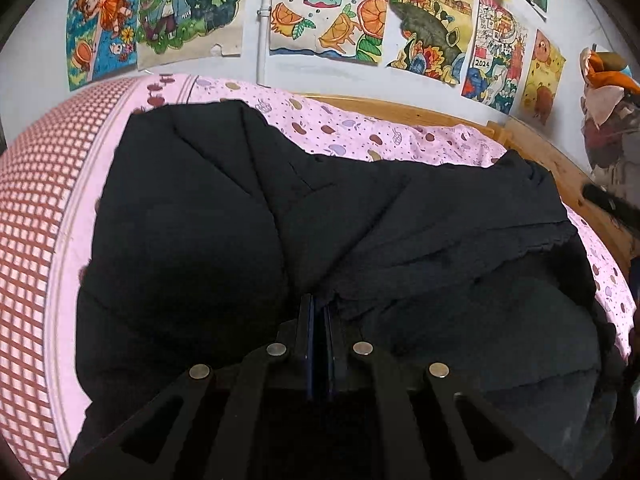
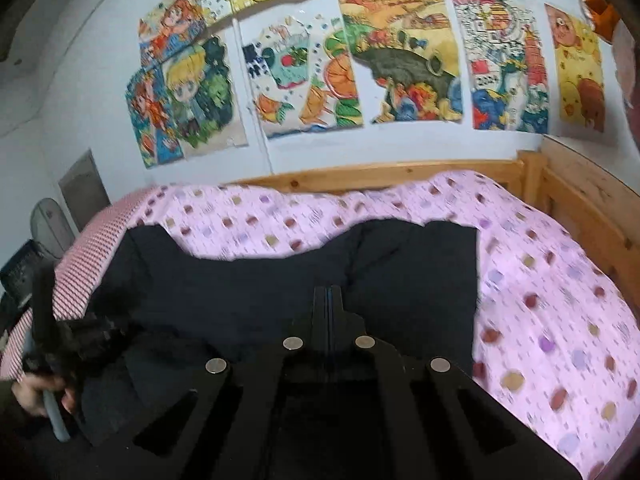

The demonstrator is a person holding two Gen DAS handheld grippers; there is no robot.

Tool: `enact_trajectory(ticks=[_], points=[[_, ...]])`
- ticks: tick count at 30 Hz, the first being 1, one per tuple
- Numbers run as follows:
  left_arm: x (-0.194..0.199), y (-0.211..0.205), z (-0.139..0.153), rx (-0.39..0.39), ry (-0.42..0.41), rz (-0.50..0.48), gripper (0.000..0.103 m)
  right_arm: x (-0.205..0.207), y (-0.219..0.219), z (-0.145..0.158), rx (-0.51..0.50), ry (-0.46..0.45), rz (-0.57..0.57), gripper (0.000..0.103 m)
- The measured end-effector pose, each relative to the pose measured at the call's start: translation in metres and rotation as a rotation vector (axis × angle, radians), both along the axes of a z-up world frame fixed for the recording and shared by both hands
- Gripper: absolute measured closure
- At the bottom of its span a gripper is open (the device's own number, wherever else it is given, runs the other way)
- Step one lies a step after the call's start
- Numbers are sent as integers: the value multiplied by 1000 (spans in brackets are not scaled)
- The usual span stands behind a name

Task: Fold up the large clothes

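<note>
A black padded coat [image 1: 248, 216] lies spread over a bed, covering most of the near half of the mattress. In the left wrist view its quilted panels rise in soft ridges toward the far side, and a thinner, crinkled black layer drapes across its right part. The bed is dressed in a pink sheet [image 1: 360, 132] printed with small fruit shapes in purple, brown and red; at the left end lies red-and-white checked bedding [image 1: 36, 208] with a pale pink border. A light wooden bed frame [image 2: 580, 208] runs along the far side and turns the corner at the right.

The far wall [image 2: 80, 92] is white and hung with children's drawings [image 1: 328, 12]: cartoon figures at the left, oranges and a drink in the middle, a landscape and a bear picture toward the right. A thin white pipe [image 1: 262, 20] runs down the wall between two sheets.

The left gripper [image 1: 318, 304] has its jaws clenched together, tips low against the coat's folds; whether any cloth is pinched I cannot tell. The right gripper [image 2: 328, 292] is likewise pressed closed, above the coat's near edge. In the right wrist view, which is blurred, a hand [image 2: 30, 394] at the near left grips the other tool's handle.
</note>
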State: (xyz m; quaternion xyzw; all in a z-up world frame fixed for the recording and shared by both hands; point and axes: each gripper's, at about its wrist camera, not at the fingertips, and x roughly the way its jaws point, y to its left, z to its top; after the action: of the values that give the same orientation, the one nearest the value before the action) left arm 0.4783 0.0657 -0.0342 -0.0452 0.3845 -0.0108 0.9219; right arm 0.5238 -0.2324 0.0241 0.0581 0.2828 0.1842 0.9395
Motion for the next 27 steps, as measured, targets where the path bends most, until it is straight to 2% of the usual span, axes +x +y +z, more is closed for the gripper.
enact_trajectory(ticks=[4,7,8,10,11,12,13,15,17,19,21,22,24,25,27], points=[[-3,-1,-1,-10,-20,-18,98,36,37,-11,26,63,65,103],[-12,1,6,-31,-68,-29,93,58,59,-39,-17,168,83,102],[-17,1,10,-36,-85,-37,88,59,61,-48,-25,183,79,102],[-27,-1,17,-21,-113,-44,68,56,60,-61,-28,195,89,102],[-35,-2,21,-17,-139,-57,63,54,59,-65,-24,199,99,102],[-41,-3,25,-21,-169,-68,50,52,56,-68,-14,205,112,102],[-52,-4,32,-31,-229,-84,42,51,54,-69,-5,208,120,102],[-63,-6,46,-52,-311,-102,41,48,50,-71,12,212,139,102],[-59,-10,58,-89,-335,-119,41,45,49,-71,23,212,153,102],[-40,-18,61,-81,-290,-125,41,44,47,-73,32,216,164,102],[-14,-29,54,-33,-207,-125,42,42,45,-75,44,221,171,102],[0,-35,45,14,-142,-121,53,41,42,-76,56,227,173,102],[25,-39,20,64,1,-109,62,40,36,-80,81,243,171,102],[30,-37,10,58,31,-104,62,41,33,-84,102,261,176,102],[33,-35,-1,54,42,-108,62,43,31,-93,134,296,179,102]])
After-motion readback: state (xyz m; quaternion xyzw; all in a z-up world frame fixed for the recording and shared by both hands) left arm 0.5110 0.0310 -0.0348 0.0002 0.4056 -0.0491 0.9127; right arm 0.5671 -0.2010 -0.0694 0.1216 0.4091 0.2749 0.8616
